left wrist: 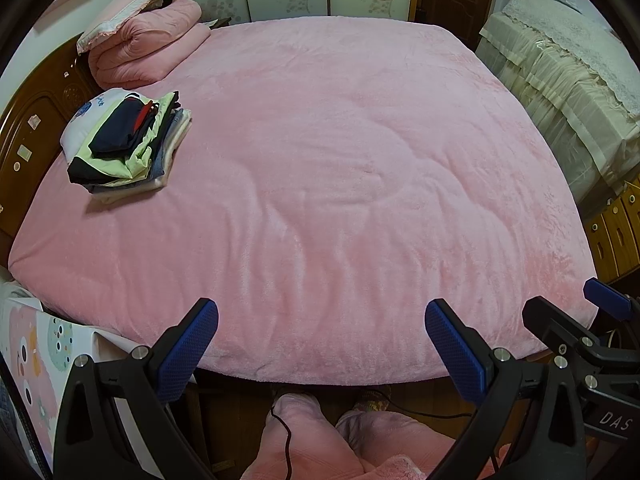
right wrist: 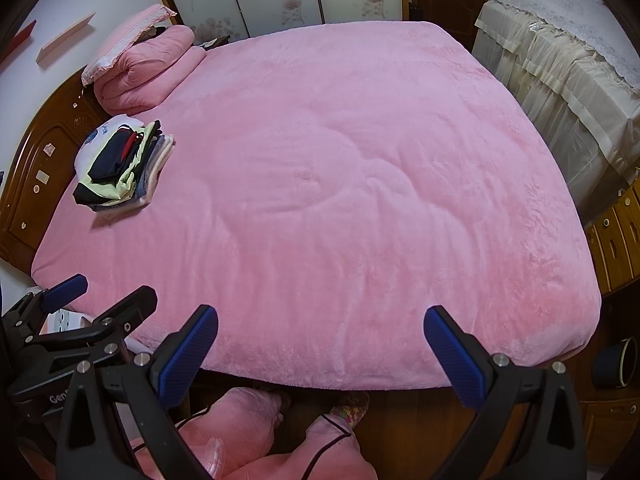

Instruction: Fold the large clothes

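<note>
A stack of folded clothes (left wrist: 128,144), navy, pale green, grey and white, lies on the pink bed (left wrist: 340,184) at its left side near the headboard; it also shows in the right wrist view (right wrist: 124,168). My left gripper (left wrist: 320,344) is open and empty above the bed's near edge. My right gripper (right wrist: 320,348) is open and empty beside it, over the same edge. Each gripper shows at the edge of the other's view. No unfolded garment lies on the bed (right wrist: 340,200).
A folded pink quilt and pillow (left wrist: 144,40) sit at the far left corner. A wooden headboard (left wrist: 32,128) runs along the left. A cream covered cabinet (left wrist: 560,92) stands to the right. My pink-clad legs (left wrist: 320,436) and a cable are below.
</note>
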Available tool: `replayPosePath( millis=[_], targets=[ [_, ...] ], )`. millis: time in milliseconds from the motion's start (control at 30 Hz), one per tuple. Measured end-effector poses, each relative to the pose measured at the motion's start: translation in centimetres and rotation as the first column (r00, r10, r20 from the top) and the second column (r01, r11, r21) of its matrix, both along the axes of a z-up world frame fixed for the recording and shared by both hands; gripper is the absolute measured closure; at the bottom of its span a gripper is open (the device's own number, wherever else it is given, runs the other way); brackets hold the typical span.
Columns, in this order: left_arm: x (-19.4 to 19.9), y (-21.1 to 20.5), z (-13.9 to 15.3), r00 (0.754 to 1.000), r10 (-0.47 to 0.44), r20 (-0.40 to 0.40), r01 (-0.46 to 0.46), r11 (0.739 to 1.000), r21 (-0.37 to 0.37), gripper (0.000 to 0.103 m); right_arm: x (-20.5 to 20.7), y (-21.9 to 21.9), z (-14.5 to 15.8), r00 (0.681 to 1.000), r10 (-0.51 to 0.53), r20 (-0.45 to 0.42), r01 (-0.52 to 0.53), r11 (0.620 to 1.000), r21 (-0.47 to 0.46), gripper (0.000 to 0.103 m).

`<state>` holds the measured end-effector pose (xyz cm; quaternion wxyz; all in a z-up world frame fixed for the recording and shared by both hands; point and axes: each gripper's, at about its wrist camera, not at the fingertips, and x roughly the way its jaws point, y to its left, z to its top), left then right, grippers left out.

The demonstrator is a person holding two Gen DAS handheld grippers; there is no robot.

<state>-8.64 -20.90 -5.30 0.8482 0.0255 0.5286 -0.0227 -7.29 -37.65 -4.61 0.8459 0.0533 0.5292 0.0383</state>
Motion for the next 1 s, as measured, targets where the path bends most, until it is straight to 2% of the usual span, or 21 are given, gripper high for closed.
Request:
replayPosePath(
  millis=[767, 1000],
  targets=[
    [0.2, -0.1, 0.1, 1.000, 0.000, 0.009, 0.000, 1.000, 0.000, 0.001, 0.0, -0.2, -0.2, 1.000, -0.005, 0.007, 0.005, 1.000, 0.004, 0.000],
    [-0.2, -0.5, -0.3, 1.000, 0.008, -0.025, -0.008, 1.000, -0.015, 0.001, 0.0, -1.2, -0.6, 1.000, -0.002, -0.011, 0.003, 1.000, 0.024, 0.000]
  ],
)
